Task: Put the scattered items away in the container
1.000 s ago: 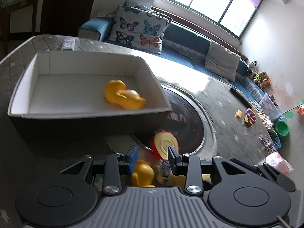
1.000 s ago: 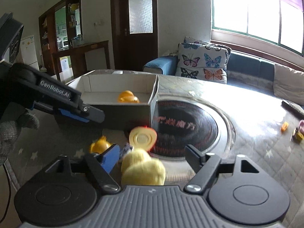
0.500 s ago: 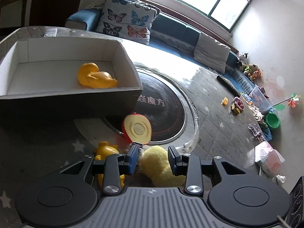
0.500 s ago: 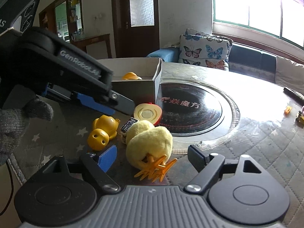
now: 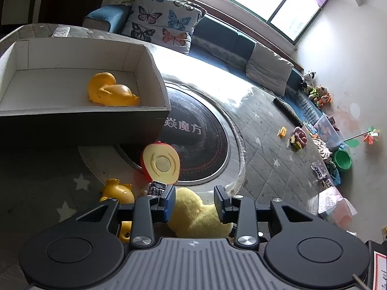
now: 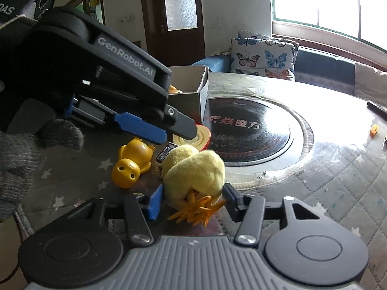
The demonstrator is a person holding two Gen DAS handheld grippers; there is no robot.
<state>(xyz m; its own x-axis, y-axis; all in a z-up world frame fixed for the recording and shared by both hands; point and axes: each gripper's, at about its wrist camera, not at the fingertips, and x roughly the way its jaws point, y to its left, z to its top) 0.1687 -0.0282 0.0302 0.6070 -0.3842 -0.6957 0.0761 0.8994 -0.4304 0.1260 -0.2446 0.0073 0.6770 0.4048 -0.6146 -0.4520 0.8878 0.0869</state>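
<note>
Two views. Left wrist: left gripper (image 5: 194, 201) has fingers wide, straddling the plush duck (image 5: 198, 213) without squeezing; box (image 5: 84, 125) at 10 o'clock holds one rubber duck (image 5: 110, 93). Risk: closing here could also nudge the disc toy (image 5: 161, 163) at 12.

Right wrist: right gripper (image 6: 193, 199) also brackets the plush duck, fingers wide, apparently not clamped. Risk: both grippers crowd one toy and may collide; yellow figure (image 6: 133, 163) at 10 could get knocked.

We see a fuzzy yellow plush duck (image 6: 193, 169) beside a glossy yellow plastic duck (image 6: 131, 163). Behind them stands a matt white-lined cardboard box (image 5: 150, 65) on quilted grey cloth (image 6: 326, 181), next to a shiny black glass disc (image 6: 249, 130).
</note>
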